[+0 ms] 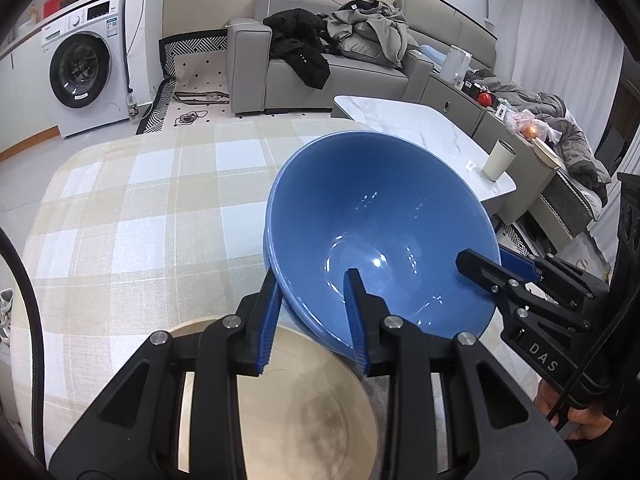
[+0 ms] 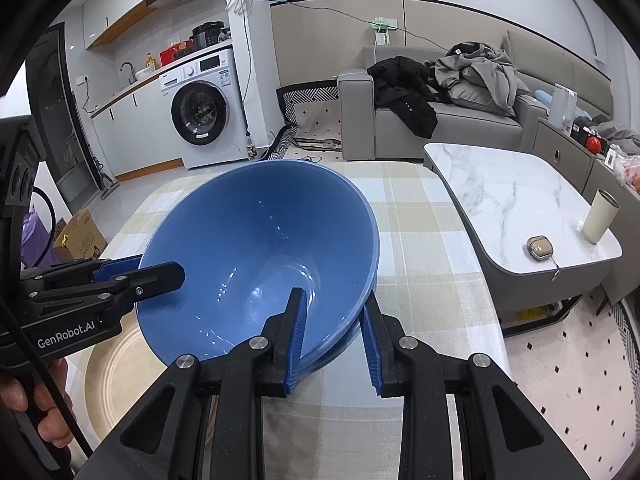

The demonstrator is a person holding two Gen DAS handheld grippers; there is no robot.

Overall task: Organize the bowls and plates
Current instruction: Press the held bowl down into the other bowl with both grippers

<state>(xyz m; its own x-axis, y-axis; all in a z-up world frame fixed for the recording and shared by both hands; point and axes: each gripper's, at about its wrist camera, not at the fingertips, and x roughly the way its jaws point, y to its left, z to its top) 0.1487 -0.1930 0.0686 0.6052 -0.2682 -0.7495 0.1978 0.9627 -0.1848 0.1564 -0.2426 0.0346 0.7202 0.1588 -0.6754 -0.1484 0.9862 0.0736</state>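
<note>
A blue bowl hangs tilted above the checked tablecloth, and a double rim suggests a second blue bowl nested under it. My left gripper is shut on its near rim, one finger inside and one outside. From the right, my right gripper clamps the opposite rim. In the right wrist view the bowl fills the middle, with my right gripper shut on its rim and the left gripper shut on its left edge. A beige plate lies on the cloth just below the bowl.
A marble coffee table stands to the right with a cream cup and a small case. Behind are a grey sofa piled with clothes and a washing machine. A person's hand holds the left gripper.
</note>
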